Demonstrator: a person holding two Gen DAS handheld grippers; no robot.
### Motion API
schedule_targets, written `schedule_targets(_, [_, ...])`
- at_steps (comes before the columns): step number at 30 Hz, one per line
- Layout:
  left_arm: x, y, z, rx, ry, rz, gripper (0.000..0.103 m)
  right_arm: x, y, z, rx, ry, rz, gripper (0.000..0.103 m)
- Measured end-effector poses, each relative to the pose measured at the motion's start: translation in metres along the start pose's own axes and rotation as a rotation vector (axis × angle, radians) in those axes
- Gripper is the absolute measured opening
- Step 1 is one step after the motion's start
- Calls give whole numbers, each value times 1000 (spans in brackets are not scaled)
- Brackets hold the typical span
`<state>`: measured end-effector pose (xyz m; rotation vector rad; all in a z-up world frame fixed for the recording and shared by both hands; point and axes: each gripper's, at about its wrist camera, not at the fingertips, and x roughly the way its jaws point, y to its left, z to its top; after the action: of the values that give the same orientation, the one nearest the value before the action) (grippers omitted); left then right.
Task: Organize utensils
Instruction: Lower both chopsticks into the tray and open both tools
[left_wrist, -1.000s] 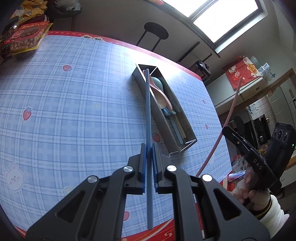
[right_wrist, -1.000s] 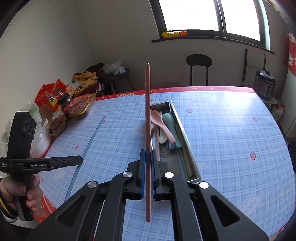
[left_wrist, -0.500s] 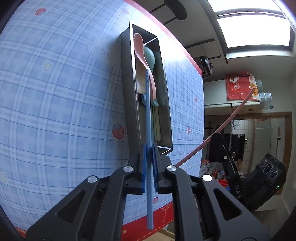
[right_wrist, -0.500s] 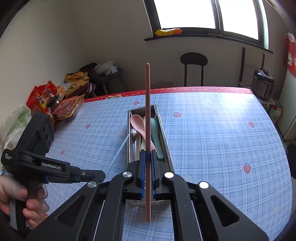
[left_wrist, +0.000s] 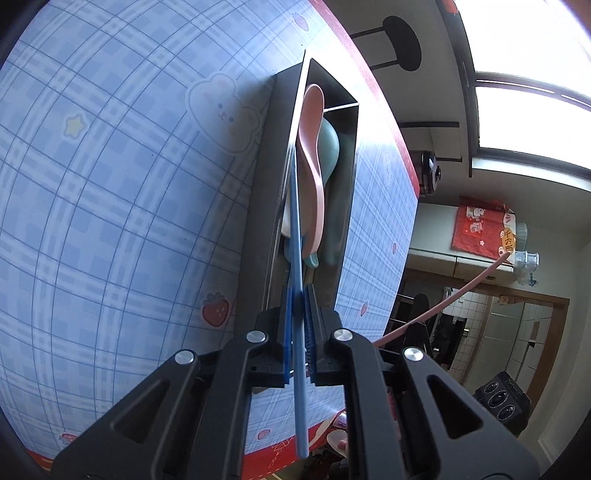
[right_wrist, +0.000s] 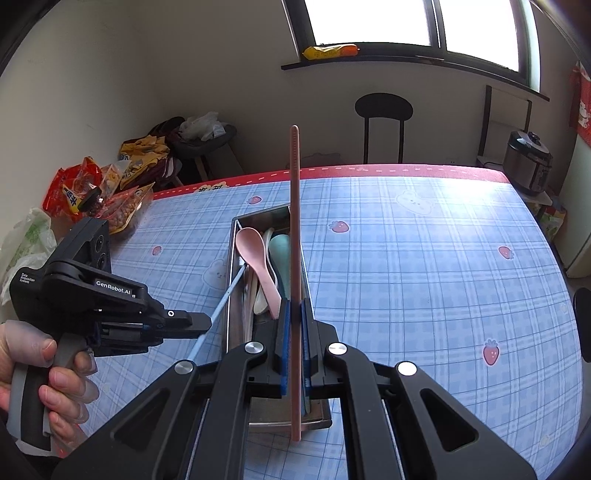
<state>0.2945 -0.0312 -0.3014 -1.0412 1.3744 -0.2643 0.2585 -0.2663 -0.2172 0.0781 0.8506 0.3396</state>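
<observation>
Blue chopstick (left_wrist: 295, 229) pinched in my left gripper (left_wrist: 299, 295), pink chopstick (right_wrist: 294, 236) pinched in my right gripper (right_wrist: 294, 314), both poised over the metal tray (right_wrist: 232, 295) of spoons; I judge lowering and releasing them lengthwise comes next.

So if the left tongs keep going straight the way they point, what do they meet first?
Probably the metal tray: the left tongs, shut on the blue chopstick, aim into its near end, towards the pink spoon. Depth is unclear; the chopstick's tip would land first.
</observation>
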Motion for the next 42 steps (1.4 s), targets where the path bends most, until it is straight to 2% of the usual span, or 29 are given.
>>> schedule_targets(10, [15,-10,18,38,-31,61,10,18,11,20,-59,1,14,6])
schedule_targets(21, [27,-22,19,127,-7,98,9,56,9,11,-127,110,-25,6])
schedule_targets(29, [7,-30,16,208,-56,129,15,72,8,5,-121,171,-62,7])
schedule_targets(36, [-22,-35,13,287,-123,179,18,66,14,6,-125,170,-67,9])
schedule_targets(38, [-30,-36,10,316,-145,202,23,60,15,8,-120,161,-71,14])
schedule_targets(42, [-50,-43,3,402,-193,260,34,43,20,12,-112,137,-89,40])
